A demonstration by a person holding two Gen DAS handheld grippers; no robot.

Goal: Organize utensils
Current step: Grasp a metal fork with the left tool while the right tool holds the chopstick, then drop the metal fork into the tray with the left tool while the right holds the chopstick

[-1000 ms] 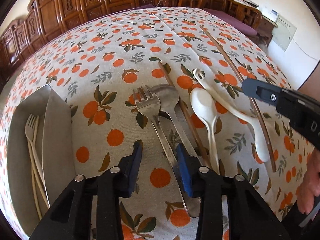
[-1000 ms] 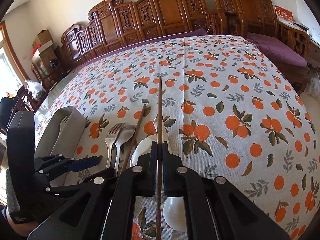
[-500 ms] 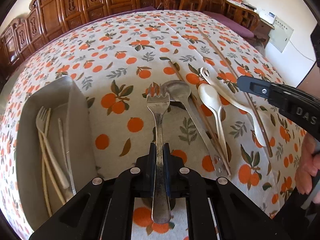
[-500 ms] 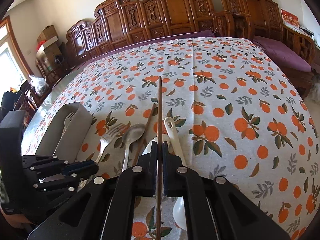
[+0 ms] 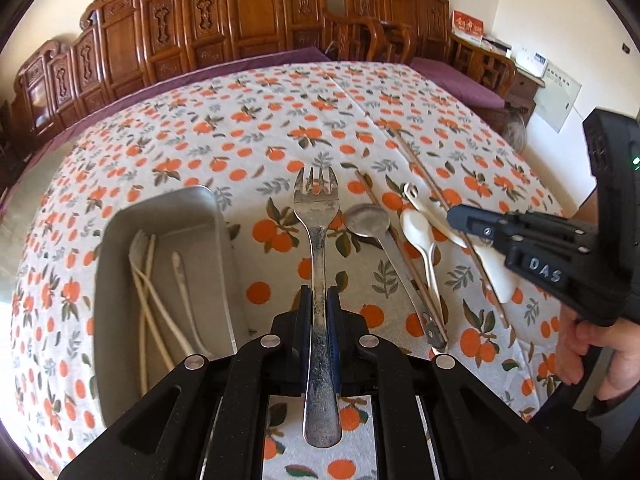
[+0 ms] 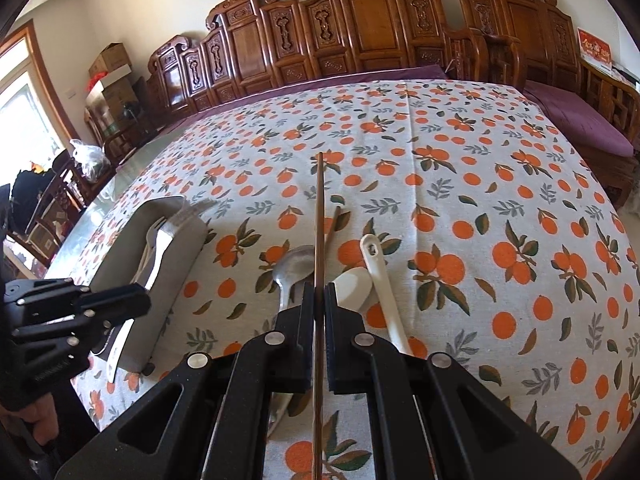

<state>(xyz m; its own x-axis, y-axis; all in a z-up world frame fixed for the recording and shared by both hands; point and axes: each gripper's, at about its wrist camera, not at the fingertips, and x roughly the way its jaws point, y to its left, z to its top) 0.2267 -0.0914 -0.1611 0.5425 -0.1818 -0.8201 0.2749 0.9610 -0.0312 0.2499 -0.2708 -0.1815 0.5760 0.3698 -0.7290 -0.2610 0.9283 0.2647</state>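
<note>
Now our left gripper (image 5: 320, 304) jaws clamp the fork (image 5: 318, 240) right of the tray (image 5: 168, 208); our right gripper (image 6: 319, 300) jaws pinch a chopstick (image 6: 319, 220), its near end cut off, seemingly lifted.

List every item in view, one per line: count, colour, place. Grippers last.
metal fork: 1, silver, held above cloth
chopstick: 1, brown, held
second chopstick: 1, brown, on cloth
metal spoon: 1, silver, on cloth
plastic spoons: 2, white, right of metal spoon
tray: 1, grey, left; holds pale utensils
tablecloth: 1, orange-print
left gripper: black, shut on fork
right gripper: black, shut on chopstick
</note>
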